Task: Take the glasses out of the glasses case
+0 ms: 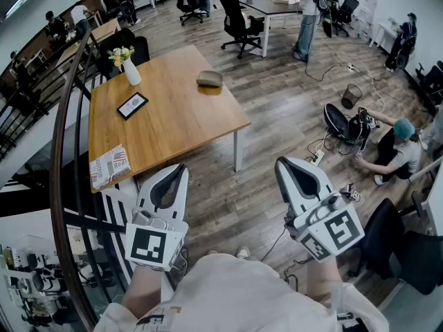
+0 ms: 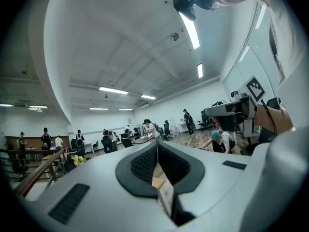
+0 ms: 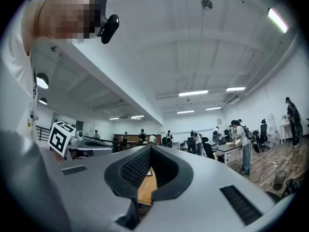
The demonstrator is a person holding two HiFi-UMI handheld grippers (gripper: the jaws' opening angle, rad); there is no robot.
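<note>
Left tongs point(image 1: 179, 170) and right tongs point(image 1: 282, 164) at the bottom of the frame, both shut tight with nothing between them, brown glasses case point(image 1: 210, 79) lying near the far edge of the wooden desk point(image 1: 173, 126), upper middle, well apart from both tongs

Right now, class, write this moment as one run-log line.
phase: before reach | left gripper: shut, empty | right gripper: shut, empty | glasses case: on table, untouched, clear of both grippers
</note>
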